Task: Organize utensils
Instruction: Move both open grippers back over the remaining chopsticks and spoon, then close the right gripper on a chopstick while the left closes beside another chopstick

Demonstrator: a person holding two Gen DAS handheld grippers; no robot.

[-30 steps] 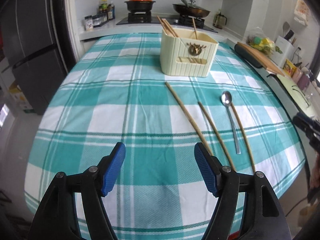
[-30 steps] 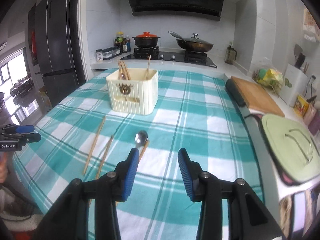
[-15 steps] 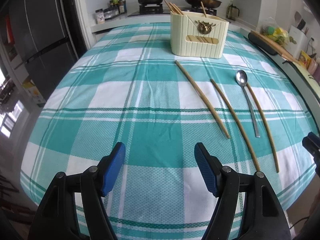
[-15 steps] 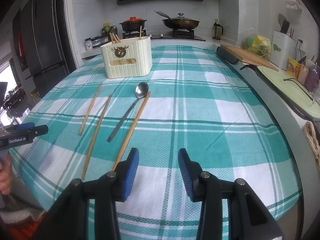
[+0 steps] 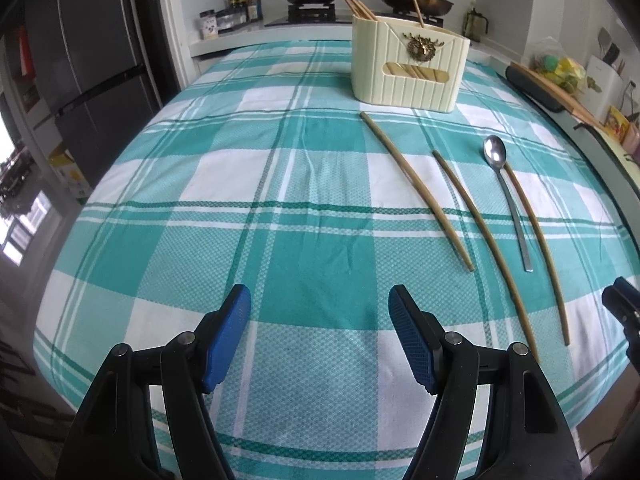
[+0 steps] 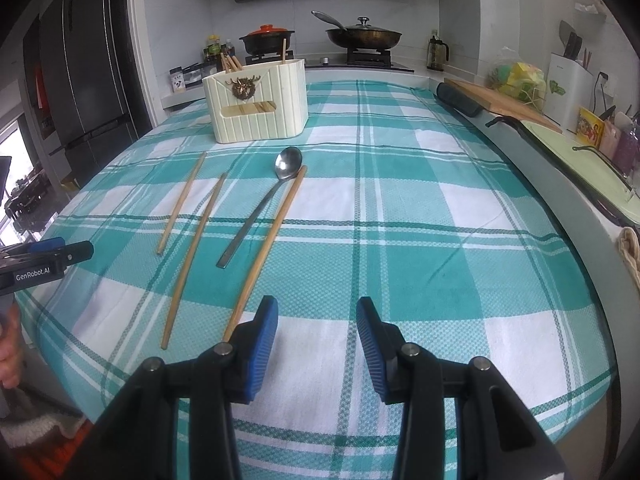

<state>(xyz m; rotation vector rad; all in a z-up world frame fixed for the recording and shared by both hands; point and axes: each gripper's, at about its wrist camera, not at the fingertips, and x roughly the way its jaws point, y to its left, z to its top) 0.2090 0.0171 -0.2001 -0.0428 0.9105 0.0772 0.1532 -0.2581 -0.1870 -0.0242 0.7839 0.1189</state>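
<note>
- Wooden chopsticks: left wrist view shows three, the leftmost (image 5: 416,188), middle (image 5: 486,252) and rightmost (image 5: 536,248), right of centre below the cream holder (image 5: 408,66); steel spoon (image 5: 506,196) among them. Left gripper (image 5: 320,334) jaws apart, empty.
- Right wrist view: same set left of centre; right gripper (image 6: 317,334) jaws apart, empty, nearest chopstick (image 6: 266,250) ending beside its left pad.
- Judgement: chopsticks light, stiff, thin, roll-prone; pinch mid-length. Spoon probably slippery; take the handle.
</note>
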